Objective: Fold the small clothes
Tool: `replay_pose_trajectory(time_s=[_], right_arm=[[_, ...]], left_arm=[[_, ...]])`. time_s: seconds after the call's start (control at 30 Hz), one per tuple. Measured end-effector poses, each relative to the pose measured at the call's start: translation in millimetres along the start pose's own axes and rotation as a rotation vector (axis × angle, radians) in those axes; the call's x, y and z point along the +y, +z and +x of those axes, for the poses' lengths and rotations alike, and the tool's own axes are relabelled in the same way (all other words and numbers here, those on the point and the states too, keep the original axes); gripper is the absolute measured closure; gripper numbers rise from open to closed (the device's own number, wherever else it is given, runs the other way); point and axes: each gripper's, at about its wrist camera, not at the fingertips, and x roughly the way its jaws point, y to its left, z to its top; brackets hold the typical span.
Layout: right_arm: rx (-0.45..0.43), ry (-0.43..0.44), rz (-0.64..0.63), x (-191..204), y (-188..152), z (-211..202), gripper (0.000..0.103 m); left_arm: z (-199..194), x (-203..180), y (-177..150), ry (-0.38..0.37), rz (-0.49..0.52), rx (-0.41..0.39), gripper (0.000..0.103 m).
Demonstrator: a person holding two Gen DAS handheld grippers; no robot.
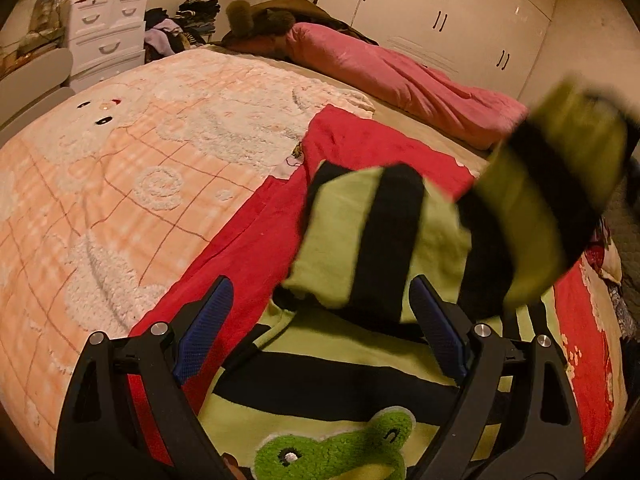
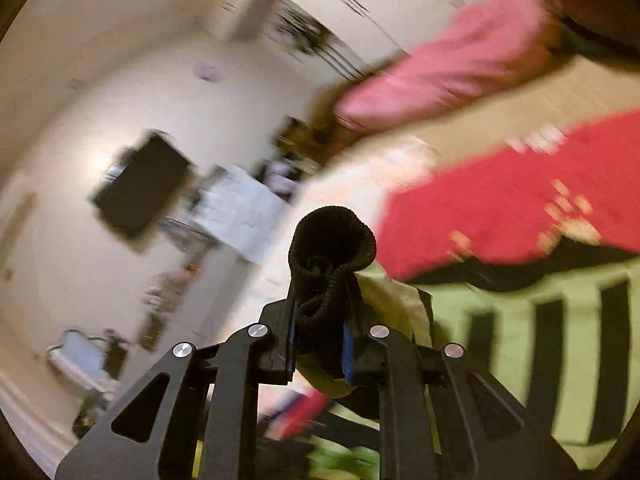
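Green-and-black striped, the sweater (image 1: 320, 392) lies on the red blanket (image 1: 256, 240). Our right gripper (image 2: 320, 332) pinches its black cuff (image 2: 330, 240), lifting the sleeve (image 1: 376, 236) across for a fold. Our left gripper (image 1: 320, 316) hovers wide and empty over the sweater, likely ready to steady it.

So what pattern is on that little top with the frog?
The little top has light green and black stripes, with a fuzzy green frog patch; the left wrist view shows it best.

Wide-open left gripper (image 1: 320, 334) jaws over green-and-black striped frog sweater (image 1: 328, 392) on red blanket (image 1: 248, 248)
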Motion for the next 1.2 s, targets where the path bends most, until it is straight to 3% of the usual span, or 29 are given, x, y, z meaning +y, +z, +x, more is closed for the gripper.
replay_pose_trajectory(time_s=[0.07, 0.17, 0.43, 0.57, 0.67, 0.73, 0.87, 1.03, 1.2], right_arm=[[-0.050, 0.044, 0.000, 5.9, 10.5, -15.8, 0.087], [-0.101, 0.009, 0.011, -8.8, 16.1, -41.8, 0.087], [-0.065, -0.346, 0.164, -131.6, -25.2, -78.6, 0.087], [-0.018, -0.477, 0.187, -171.9, -48.1, -79.7, 0.087], [0.004, -0.532, 0.193, -185.8, -63.8, -84.4, 0.079], [0.011, -0.560, 0.191, -188.5, -70.0, -85.3, 0.075], [-0.004, -0.627, 0.182, -193.6, -72.5, -95.8, 0.050], [-0.048, -0.692, 0.099, -173.2, -70.5, -113.3, 0.050], [0.032, -0.664, -0.097, -135.3, -70.4, -83.4, 0.051]], left_arm=[[-0.8, 1.2, -0.1, -0.002, -0.004, -0.002, 0.021], [-0.6, 1.2, 0.1, -0.005, 0.000, 0.003, 0.021], [2.7, -4.3, -1.4, -0.005, 0.017, 0.019, 0.021], [3.5, -8.0, -2.8, -0.001, 0.036, 0.021, 0.021], [2.6, -12.8, -3.2, 0.003, 0.053, 0.019, 0.021], [2.1, -16.1, -2.1, 0.005, 0.062, 0.017, 0.021], [3.5, -29.5, 5.9, -0.002, 0.065, 0.038, 0.021], [15.9, -63.9, 17.5, -0.031, 0.133, 0.085, 0.021], [51.7, -91.3, 19.6, -0.026, 0.200, 0.163, 0.021]])
